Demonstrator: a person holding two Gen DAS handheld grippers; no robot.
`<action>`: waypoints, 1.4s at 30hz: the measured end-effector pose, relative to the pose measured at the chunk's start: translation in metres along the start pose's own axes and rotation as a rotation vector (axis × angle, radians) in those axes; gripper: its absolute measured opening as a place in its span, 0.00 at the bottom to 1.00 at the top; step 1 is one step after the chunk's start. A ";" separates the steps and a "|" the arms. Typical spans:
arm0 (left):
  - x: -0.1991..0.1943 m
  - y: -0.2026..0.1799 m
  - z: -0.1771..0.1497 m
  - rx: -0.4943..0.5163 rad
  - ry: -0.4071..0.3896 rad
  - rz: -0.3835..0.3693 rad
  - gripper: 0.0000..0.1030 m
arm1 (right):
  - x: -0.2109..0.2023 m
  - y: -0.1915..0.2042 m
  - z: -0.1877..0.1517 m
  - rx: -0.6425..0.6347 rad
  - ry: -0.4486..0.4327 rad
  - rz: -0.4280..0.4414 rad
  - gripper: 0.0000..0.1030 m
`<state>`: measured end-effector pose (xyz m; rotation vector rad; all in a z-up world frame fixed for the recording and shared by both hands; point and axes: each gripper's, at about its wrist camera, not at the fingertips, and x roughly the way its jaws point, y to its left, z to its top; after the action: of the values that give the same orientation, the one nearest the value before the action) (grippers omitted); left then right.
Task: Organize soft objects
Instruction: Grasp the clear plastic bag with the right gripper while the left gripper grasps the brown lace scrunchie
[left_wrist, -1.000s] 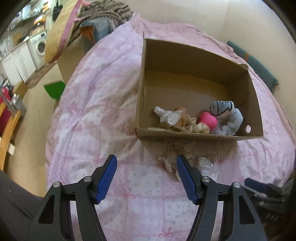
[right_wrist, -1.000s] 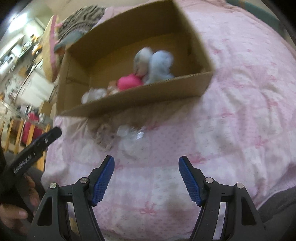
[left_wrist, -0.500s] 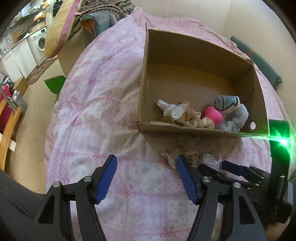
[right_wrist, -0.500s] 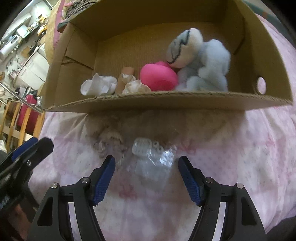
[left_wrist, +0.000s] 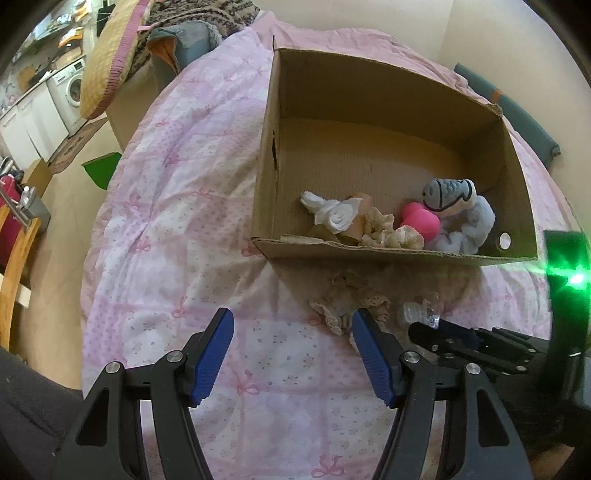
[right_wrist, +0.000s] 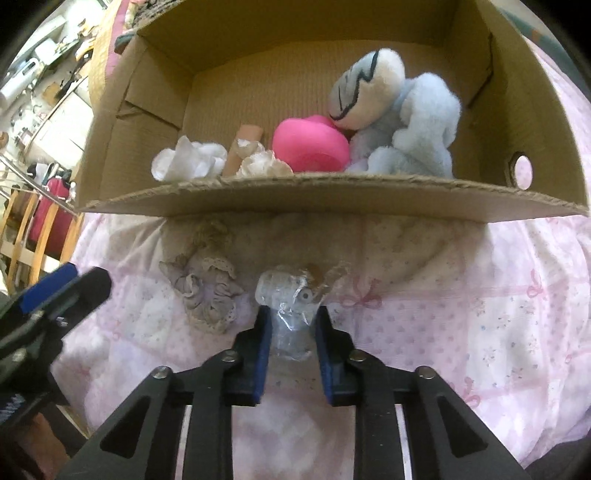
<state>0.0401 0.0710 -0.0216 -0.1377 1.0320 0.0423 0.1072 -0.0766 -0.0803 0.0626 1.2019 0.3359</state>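
A cardboard box (left_wrist: 388, 254) (right_wrist: 332, 195) stands on the pink quilt. It holds a blue plush toy (right_wrist: 417, 125), a pink soft ball (right_wrist: 310, 144), a white cloth (right_wrist: 188, 162) and a cream scrunchie (left_wrist: 388, 229). In front of the box lie a lace scrunchie (left_wrist: 347, 302) (right_wrist: 207, 291) and a clear plastic packet (right_wrist: 288, 306) (left_wrist: 417, 310). My right gripper (right_wrist: 291, 325) is shut on the packet, which lies on the quilt. My left gripper (left_wrist: 291, 347) is open and empty, just left of the lace scrunchie.
The pink quilt (left_wrist: 177, 206) covers the bed. Pillows and a blanket (left_wrist: 147, 44) lie at the far end. The floor, a wooden chair (left_wrist: 14, 258) and a green item (left_wrist: 101, 170) are to the left. A teal cushion (left_wrist: 517, 114) lies beyond the box.
My right gripper moved forward to the plastic packet and closed its fingers on it. My left gripper stayed open and nearly still.
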 end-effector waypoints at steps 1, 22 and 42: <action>0.001 0.000 0.000 -0.002 0.004 -0.001 0.62 | -0.004 0.000 0.001 0.005 -0.007 0.011 0.21; 0.025 -0.028 -0.009 0.100 0.092 -0.043 0.62 | -0.094 -0.039 -0.015 0.066 -0.131 0.069 0.18; 0.066 -0.042 0.000 0.121 0.113 -0.101 0.12 | -0.087 -0.036 -0.012 0.083 -0.161 0.077 0.18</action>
<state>0.0779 0.0278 -0.0739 -0.0829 1.1361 -0.1208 0.0766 -0.1370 -0.0141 0.2051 1.0550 0.3420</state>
